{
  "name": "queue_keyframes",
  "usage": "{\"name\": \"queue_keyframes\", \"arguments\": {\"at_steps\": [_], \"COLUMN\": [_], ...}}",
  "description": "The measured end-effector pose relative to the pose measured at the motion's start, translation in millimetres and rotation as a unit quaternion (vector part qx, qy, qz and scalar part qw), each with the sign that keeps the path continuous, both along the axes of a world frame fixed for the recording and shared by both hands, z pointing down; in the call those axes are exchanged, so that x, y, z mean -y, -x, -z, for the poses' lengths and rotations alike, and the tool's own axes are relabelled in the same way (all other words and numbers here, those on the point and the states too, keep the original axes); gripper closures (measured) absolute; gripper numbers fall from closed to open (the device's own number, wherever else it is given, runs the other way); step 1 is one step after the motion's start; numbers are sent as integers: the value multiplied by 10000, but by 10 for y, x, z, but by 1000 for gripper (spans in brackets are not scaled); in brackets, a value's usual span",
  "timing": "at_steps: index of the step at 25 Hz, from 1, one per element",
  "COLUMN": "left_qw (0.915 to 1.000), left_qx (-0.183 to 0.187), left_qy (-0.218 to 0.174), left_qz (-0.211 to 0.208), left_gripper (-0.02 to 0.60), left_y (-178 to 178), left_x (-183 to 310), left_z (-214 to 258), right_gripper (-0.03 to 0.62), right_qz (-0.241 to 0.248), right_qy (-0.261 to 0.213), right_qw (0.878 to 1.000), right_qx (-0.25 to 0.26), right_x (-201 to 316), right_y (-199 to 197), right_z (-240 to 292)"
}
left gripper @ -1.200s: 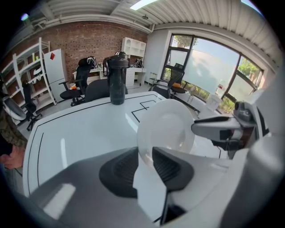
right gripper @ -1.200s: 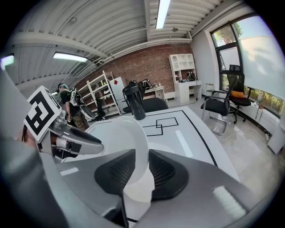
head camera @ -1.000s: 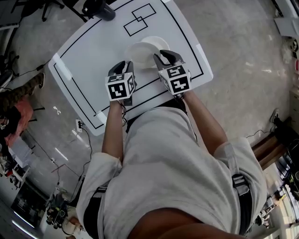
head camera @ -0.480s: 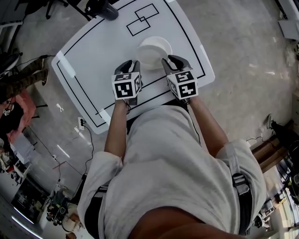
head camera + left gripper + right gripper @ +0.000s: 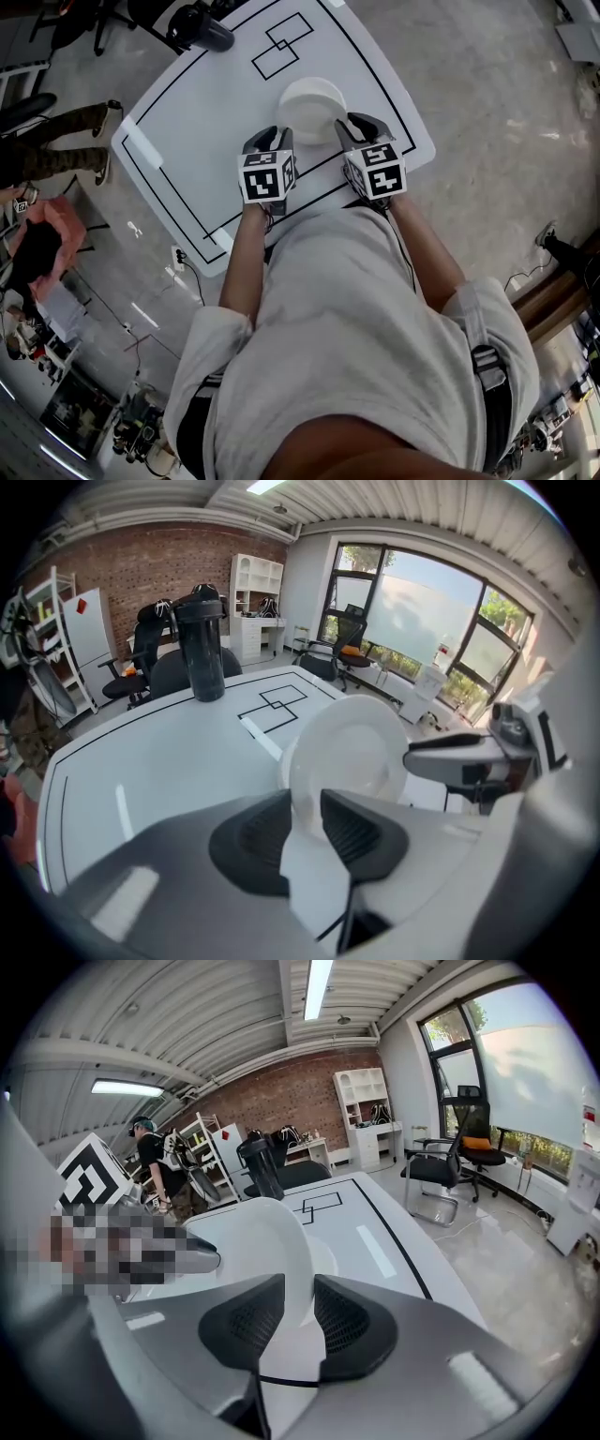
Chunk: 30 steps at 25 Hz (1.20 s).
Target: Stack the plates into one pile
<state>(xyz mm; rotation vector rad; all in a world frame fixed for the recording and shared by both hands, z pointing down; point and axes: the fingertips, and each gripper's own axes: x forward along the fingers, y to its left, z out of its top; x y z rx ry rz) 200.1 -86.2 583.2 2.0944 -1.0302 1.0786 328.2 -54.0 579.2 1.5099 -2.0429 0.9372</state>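
A white plate (image 5: pixel 312 105) hangs between both grippers, each clamped on its rim from an opposite side. My left gripper (image 5: pixel 269 142) is shut on the plate's (image 5: pixel 349 752) near-left edge and my right gripper (image 5: pixel 361 127) on its (image 5: pixel 267 1241) near-right edge. The left gripper (image 5: pixel 302 832) and right gripper (image 5: pixel 298 1321) each have the rim pinched between their pads. Just under the held plate, a second white plate (image 5: pixel 325 1256) lies on the white table (image 5: pixel 206 103); the head view hides it almost entirely.
A black tumbler (image 5: pixel 201 26) stands at the table's far left corner, also the tumbler (image 5: pixel 202 651). Two overlapping black-outlined squares (image 5: pixel 281 44) are marked beyond the plates. The table's near edge is right below the grippers. A person (image 5: pixel 56 141) stands on the floor at left.
Both grippers have carried the plate away from me, over the second plate. The two plates showed side by side before; now the held one covers the other.
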Motion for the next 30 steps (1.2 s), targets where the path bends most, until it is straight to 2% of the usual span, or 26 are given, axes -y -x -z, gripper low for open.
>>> {"name": "queue_keyframes", "arguments": {"at_steps": [6,30], "left_qw": [10000,9997], "left_qx": [-57,195], "left_qy": [-41,120], "left_qz": [-13,-15], "left_gripper": [483,483], "left_y": [-75,-65], "left_x": [57,181], "left_z": [4,-184], "right_gripper": [490,482], "right_qz": [-8,304], "right_qy": [41,185], "right_qw": [10000,9989], "right_qx": [-89,-297], "right_x": [18,218], "right_y": [-61,-51], "right_z": [-14,-204]}}
